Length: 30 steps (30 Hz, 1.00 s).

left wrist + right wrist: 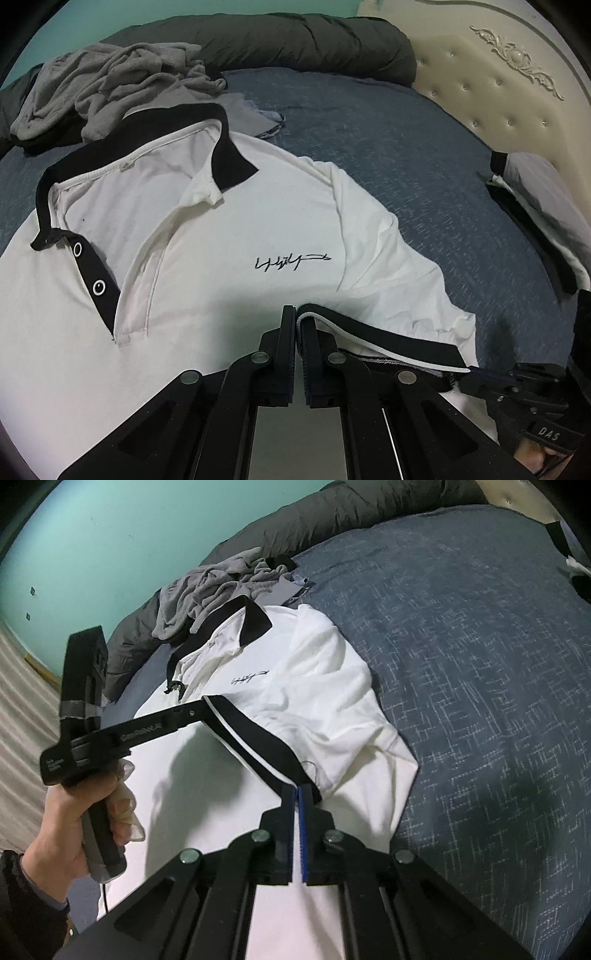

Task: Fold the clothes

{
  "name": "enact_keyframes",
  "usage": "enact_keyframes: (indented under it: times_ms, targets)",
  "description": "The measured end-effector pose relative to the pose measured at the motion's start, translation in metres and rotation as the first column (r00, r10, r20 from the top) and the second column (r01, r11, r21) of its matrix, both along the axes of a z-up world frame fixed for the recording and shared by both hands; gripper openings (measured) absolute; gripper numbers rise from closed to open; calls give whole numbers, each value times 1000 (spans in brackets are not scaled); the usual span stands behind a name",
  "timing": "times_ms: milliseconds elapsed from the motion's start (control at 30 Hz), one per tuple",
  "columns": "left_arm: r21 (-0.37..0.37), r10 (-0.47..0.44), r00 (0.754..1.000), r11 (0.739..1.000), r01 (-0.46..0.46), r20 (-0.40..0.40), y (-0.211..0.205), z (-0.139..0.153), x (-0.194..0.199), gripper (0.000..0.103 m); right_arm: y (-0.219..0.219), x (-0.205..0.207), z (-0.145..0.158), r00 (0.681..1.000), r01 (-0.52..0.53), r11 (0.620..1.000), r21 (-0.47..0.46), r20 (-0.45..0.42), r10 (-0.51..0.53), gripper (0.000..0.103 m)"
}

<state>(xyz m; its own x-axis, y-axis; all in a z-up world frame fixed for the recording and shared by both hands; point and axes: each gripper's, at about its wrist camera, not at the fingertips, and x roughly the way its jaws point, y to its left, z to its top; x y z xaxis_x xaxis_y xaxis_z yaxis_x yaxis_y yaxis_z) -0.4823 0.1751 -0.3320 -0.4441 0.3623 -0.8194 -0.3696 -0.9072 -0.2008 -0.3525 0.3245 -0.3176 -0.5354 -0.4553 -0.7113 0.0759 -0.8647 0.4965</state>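
A white polo shirt (221,229) with a black collar and snap placket lies front up on the blue bedspread (406,147). Its short sleeve ends in a black cuff with a white stripe (388,338), folded in over the chest. My left gripper (298,314) is shut on one end of that cuff. The right gripper (469,374) pinches the other end. In the right wrist view the cuff (255,734) stretches taut between the right gripper (298,790) and the left gripper (201,707), above the shirt (314,686). A hand (81,812) holds the left tool.
A crumpled grey garment (110,81) lies just beyond the collar, with a dark grey duvet (295,40) rolled along the far edge. A cream tufted headboard (498,92) stands at the right, and a folded black-and-white garment (535,206) lies near it. The wall (110,535) is teal.
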Motion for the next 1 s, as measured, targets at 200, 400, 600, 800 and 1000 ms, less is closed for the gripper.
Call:
enact_keyframes:
  times_ms: [200, 400, 600, 800, 1000]
  targets:
    - [-5, 18, 1000, 1000, -18, -2, -9, -1, -1, 3, -2, 1, -1, 999, -22, 993, -119, 30, 26, 2]
    - [-5, 26, 1000, 1000, -26, 2, -10, 1, 4, 5, 34, 2, 17, 992, 119, 985, -125, -17, -122, 2]
    - [43, 32, 999, 999, -31, -7, -7, 13, 30, 32, 75, -4, -1, 965, 260, 962, -83, 30, -259, 23]
    - [156, -30, 996, 988, 16, 85, 21, 5, 52, 46, 75, -8, -9, 972, 235, 966, -112, 48, -231, 28]
    - [235, -18, 990, 972, -15, 140, 33, -5, 53, 46, 69, -8, -10, 981, 192, 974, -118, 30, -189, 35]
